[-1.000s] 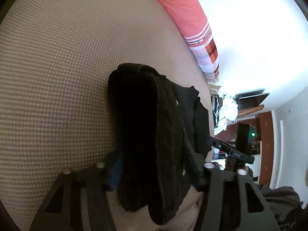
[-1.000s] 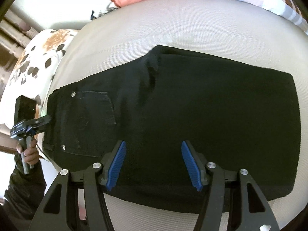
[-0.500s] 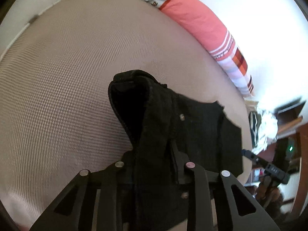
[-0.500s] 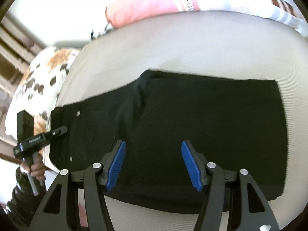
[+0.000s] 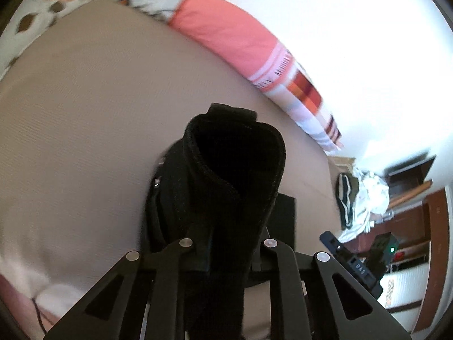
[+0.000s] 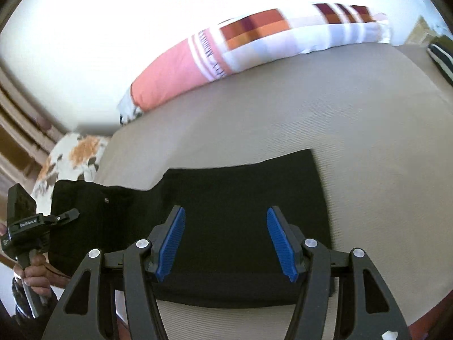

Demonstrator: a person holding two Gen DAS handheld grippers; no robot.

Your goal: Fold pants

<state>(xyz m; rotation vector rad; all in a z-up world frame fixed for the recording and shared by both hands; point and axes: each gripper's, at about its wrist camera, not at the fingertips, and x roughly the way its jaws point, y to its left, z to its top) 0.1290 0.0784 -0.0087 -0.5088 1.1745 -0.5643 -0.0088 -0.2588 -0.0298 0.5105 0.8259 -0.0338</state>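
Left wrist view: the left claw (image 5: 226, 257) is clenched on the waist end of black pants (image 5: 235, 175), lifting it off the beige bed (image 5: 85, 119). On the right, the right claw (image 6: 226, 240) hovers released above the pants' folded legs, lying flat near a pink striped pillow (image 6: 181, 68).

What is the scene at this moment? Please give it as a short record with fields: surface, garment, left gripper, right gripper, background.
surface: beige textured bed cover
garment: black pants, lying mostly flat; waist end lifted at the left
left gripper: left gripper shut on the waistband, which stands up as a curled loop in its view
right gripper: right gripper open, blue pads apart above the flat leg part, holding nothing
background: pink and striped pillow along the far edge; floral pillow at the left
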